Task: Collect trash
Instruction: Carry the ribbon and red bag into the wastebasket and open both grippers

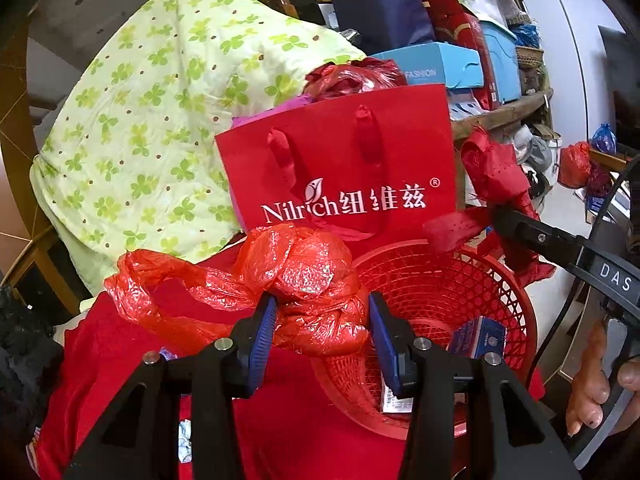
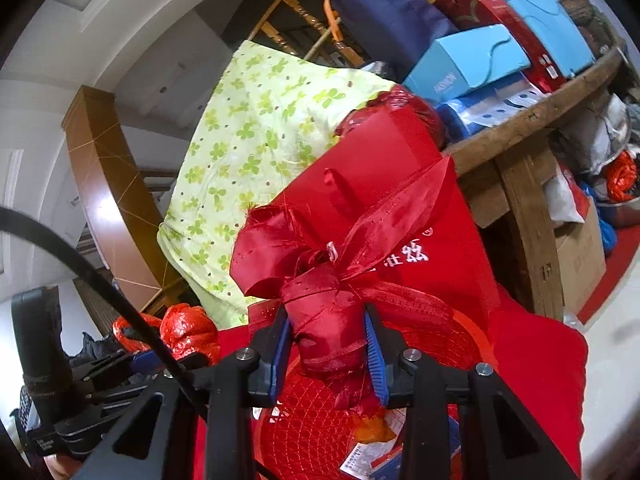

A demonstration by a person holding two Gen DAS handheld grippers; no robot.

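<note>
Two grippers are working over one red basket (image 1: 460, 280), each pinching a piece of trash. Nearest the basket's left rim, the left gripper (image 1: 322, 320) is squeezing a crumpled red plastic bag (image 1: 304, 276) between its blue pads; the bag is bulging out above the jaws and trailing away from the basket to the left, so its long axis is running sideways across the jaws. Above the basket's mouth, the right gripper (image 2: 328, 344) is clamping a bunched red ribbon (image 2: 320, 280), whose loops are rising up and forward from the jaws while its lower end is hanging down towards the mesh. Judging by this, the ribbon is lying nearer the drop point, almost directly over the opening, while the bag is needing a short carry rightward across the rim. Inside the basket, a small blue carton (image 1: 478, 338) and some paper scraps are already lying. Behind the basket, one red paper bag (image 1: 340, 160) is standing upright, and beyond that one green-patterned quilt (image 1: 160, 100) is leaning against one cluttered table of boxes (image 2: 532, 120)
</note>
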